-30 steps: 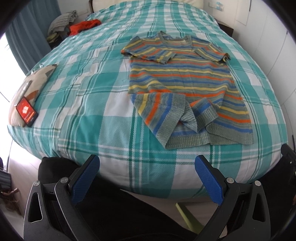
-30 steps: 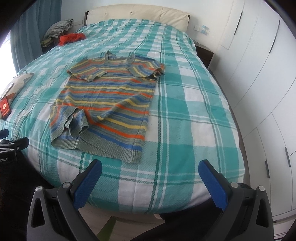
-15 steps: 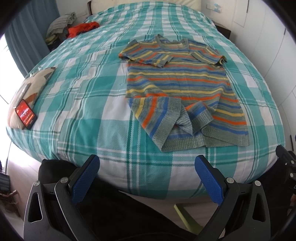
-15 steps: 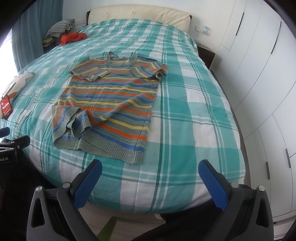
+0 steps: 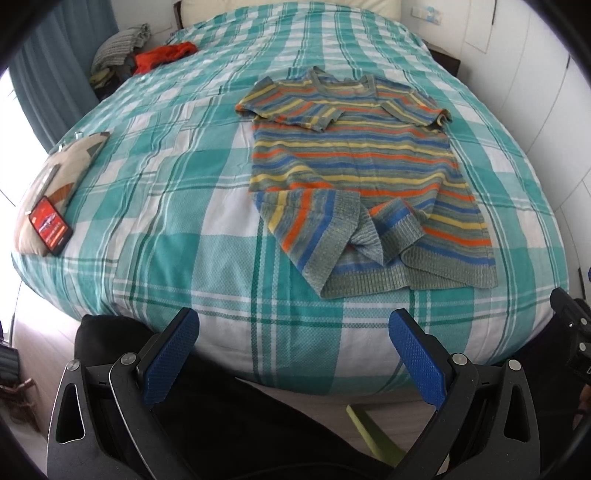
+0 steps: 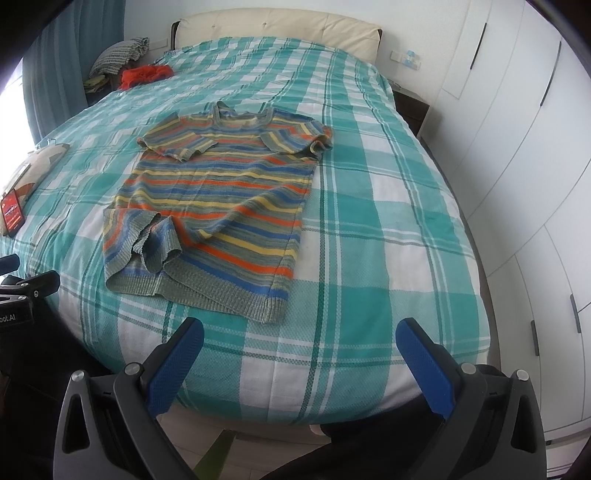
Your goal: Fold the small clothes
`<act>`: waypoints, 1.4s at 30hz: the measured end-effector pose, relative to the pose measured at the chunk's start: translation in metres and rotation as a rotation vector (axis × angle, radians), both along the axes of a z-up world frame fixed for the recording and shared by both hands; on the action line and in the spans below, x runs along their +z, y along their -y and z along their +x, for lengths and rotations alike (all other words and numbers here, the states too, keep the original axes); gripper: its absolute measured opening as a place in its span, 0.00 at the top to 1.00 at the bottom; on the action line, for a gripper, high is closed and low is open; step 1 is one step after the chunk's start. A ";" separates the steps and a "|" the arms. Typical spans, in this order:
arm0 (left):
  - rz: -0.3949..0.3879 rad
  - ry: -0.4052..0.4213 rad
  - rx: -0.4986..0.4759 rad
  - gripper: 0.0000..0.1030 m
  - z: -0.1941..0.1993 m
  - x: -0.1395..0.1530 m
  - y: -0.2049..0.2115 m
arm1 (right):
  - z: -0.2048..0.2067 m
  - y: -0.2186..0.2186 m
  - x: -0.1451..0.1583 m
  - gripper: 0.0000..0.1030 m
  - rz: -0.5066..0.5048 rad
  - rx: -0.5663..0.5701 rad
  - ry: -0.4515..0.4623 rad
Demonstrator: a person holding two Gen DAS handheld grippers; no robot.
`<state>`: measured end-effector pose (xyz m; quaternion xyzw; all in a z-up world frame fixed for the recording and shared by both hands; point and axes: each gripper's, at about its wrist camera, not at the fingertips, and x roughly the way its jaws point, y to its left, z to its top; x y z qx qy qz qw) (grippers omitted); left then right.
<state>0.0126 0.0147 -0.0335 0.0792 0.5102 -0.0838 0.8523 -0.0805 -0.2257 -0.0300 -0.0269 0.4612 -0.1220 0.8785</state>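
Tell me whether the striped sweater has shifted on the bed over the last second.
No. The striped sweater keeps its place against the plaid lines of the bedspread; only the cameras drifted slightly.

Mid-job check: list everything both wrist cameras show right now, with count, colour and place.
Striped knit short-sleeved sweater: one, grey-green with orange, yellow and blue stripes, flat mid-bed, near-left hem corner turned over.
Checked bedspread: one, teal and white, covering the bed.
Red-screened phone: one, on a beige cushion at the bed's left edge.
Crumpled orange-red garment: one, far left corner.
Grey striped cloth pile: one, beside it.
Cream padded headboard: one, far end.
White wardrobe doors: several, right wall.
Left claw: blue pads, open, off the near edge.
Right claw: blue pads, open, off the near edge.
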 end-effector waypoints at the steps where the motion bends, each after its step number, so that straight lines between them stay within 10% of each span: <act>1: 0.001 0.000 0.000 0.00 0.000 0.000 0.000 | 0.000 0.000 0.000 0.01 -0.001 0.000 0.000; 29: -0.057 0.043 -0.093 0.01 0.034 -0.029 -0.009 | -0.001 0.018 -0.012 0.01 0.045 -0.024 -0.018; 37: 0.193 0.074 -0.254 0.02 0.078 -0.097 0.052 | 0.011 0.031 -0.033 0.01 0.174 -0.026 -0.059; 42: 0.181 0.064 -0.212 0.02 0.091 -0.098 0.046 | 0.005 0.033 -0.035 0.01 0.158 -0.024 -0.065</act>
